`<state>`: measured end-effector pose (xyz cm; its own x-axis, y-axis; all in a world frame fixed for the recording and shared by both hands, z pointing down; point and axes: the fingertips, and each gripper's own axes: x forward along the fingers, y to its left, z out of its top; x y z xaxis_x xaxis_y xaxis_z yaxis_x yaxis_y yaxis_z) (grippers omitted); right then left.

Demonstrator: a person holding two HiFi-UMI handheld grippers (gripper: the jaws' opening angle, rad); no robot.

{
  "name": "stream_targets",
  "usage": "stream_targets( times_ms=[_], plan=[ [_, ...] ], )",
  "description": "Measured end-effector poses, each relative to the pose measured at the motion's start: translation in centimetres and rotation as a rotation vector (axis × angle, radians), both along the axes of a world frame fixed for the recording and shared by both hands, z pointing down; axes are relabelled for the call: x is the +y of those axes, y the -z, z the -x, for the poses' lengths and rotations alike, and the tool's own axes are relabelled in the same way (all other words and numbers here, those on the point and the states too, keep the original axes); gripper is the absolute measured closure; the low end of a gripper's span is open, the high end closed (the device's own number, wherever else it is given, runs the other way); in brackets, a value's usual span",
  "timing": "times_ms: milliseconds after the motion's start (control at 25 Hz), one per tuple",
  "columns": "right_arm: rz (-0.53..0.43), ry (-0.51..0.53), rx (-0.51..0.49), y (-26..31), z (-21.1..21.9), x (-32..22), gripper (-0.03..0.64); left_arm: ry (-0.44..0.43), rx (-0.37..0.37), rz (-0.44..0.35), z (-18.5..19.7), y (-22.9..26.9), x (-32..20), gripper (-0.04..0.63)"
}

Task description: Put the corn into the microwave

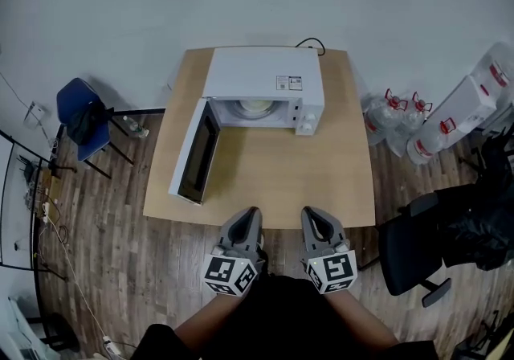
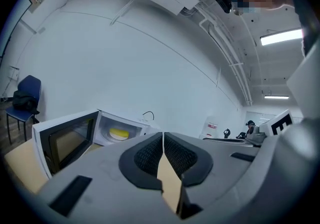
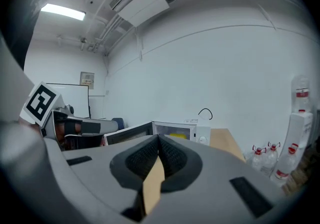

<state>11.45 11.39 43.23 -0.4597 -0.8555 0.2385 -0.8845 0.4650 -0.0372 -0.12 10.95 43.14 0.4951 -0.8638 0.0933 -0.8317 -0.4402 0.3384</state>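
Both claws are pressed together and pinch nothing: our left gripper (image 1: 252, 211) and right gripper (image 1: 310, 211) hover side by side over the near edge of the wooden table (image 1: 337, 182). Well ahead of them stands the white microwave (image 1: 265, 73), its door (image 1: 195, 156) swung open toward our left. Inside, on the turntable, lies the yellow corn (image 2: 119, 133), so loading looks done. We judge the door comes next; our left gripper is nearer it.

The grey two-jaw left gripper (image 1: 249, 218) and right gripper (image 1: 312, 218) sit side by side, jaws together, both empty.
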Motion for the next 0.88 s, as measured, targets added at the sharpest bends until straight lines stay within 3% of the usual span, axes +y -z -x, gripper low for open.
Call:
stream_targets(
  times_ms=[360, 880],
  plan=[
    [-0.031, -0.033, 0.009, -0.3, -4.0, 6.5, 0.557, 0.035, -0.119, -0.041, -4.4, -0.4, 7.0, 0.575],
    [-0.047, -0.129, 0.030, -0.3, -10.0, 12.2, 0.557, 0.038, -0.139, -0.040, -7.2, -0.3, 12.0, 0.575]
  ],
)
